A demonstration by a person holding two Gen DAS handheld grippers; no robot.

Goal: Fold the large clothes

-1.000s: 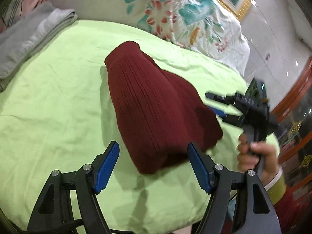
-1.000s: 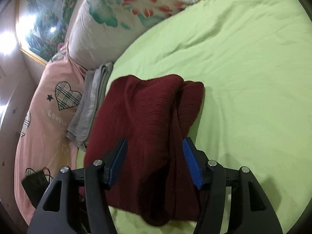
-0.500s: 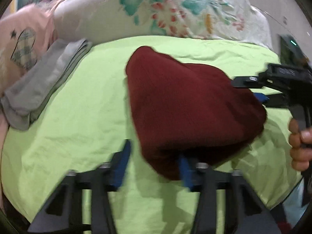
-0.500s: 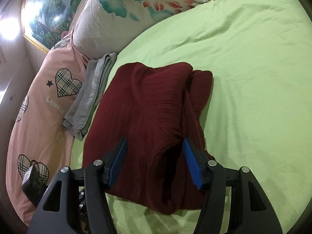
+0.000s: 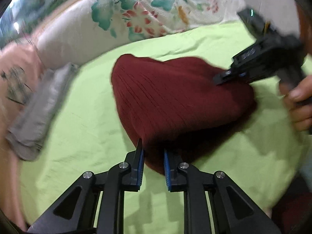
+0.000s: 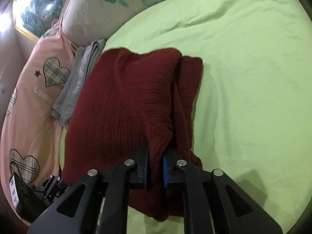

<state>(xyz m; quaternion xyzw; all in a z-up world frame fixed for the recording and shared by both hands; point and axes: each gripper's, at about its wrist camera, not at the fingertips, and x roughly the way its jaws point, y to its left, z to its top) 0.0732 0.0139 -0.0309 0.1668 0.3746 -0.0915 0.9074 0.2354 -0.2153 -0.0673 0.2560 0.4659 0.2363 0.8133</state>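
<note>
A folded dark red knit sweater point(image 5: 175, 99) lies on the green bed sheet point(image 5: 81, 120); it also shows in the right wrist view point(image 6: 120, 105). My left gripper point(image 5: 153, 152) is shut on the sweater's near edge. My right gripper point(image 6: 155, 156) is shut on a bunched fold of the sweater at its other side. In the left wrist view the right gripper point(image 5: 234, 74) comes in from the right, held by a hand point(image 5: 300, 103).
A folded grey garment point(image 5: 41, 105) lies left of the sweater, also in the right wrist view point(image 6: 78, 81). A floral pillow point(image 5: 136, 15) and a pink heart-print cover point(image 6: 29, 101) lie beyond. The sheet stretches wide on the right point(image 6: 253, 78).
Both grippers went from open beside the sweater to shut on its edges. The left wrist camera swung, bringing the grey garment and pillow further into view.
</note>
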